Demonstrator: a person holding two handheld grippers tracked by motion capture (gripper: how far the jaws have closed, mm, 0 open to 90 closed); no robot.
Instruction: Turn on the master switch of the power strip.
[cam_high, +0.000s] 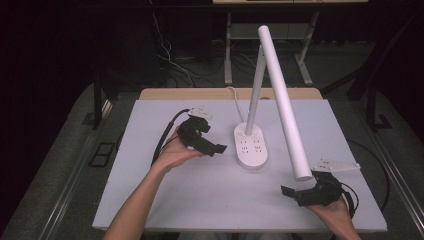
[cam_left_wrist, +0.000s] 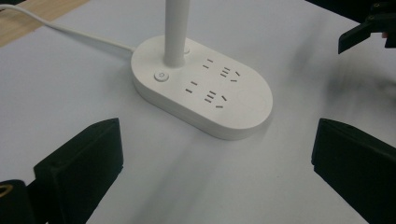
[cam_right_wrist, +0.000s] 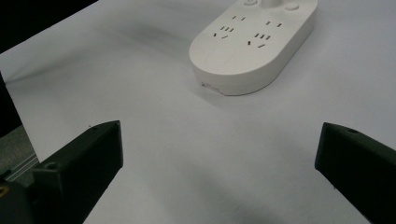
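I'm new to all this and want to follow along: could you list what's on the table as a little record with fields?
surface: white table
main item: white desk lamp, tilted bar head, upright stem
base: oval lamp base with two socket groups and a round button
cord: white cable running off the back
left gripper: open, beside the base, holding nothing
right gripper: open, near the bar's tip, holding nothing

The high view looks forward and down over the whole table (cam_high: 150, 190). Both gripper views sit low and close, sharing the lamp base (cam_left_wrist: 205, 88) from opposite sides.
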